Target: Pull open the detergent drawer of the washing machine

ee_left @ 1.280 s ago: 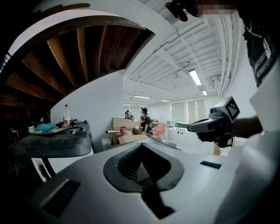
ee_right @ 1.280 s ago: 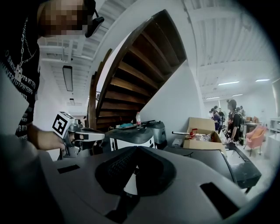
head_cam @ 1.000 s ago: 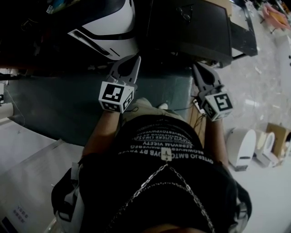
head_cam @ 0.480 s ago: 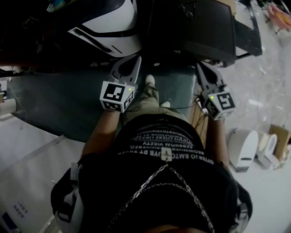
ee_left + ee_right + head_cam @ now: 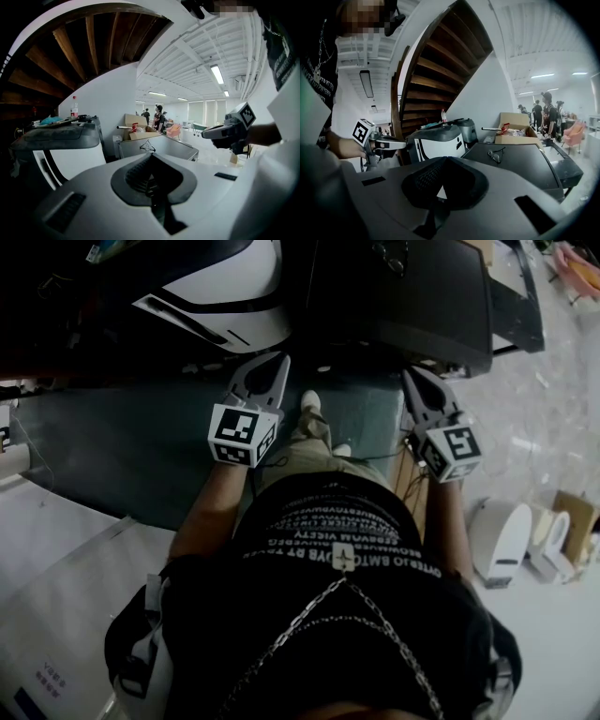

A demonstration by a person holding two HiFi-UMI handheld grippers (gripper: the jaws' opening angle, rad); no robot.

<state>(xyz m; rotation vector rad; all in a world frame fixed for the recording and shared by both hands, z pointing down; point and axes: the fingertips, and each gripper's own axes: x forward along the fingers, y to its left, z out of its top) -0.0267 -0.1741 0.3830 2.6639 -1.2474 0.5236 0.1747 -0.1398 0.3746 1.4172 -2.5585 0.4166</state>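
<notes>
Your head view is dim, your torso (image 5: 347, 615) near black. Beyond the jaws of your left gripper (image 5: 151, 158), ceiling strip lights (image 5: 217, 74) glare; both gripper views bow at the edges, the near jaws soft.

Floor (image 5: 122, 446) seems clear up to washer (image 5: 234, 306) and dark cabinet (image 5: 412, 296).

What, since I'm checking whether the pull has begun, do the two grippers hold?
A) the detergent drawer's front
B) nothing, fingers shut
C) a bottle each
B: the left gripper and right gripper show fingers together on nothing, apart from the white washing machine.
</notes>
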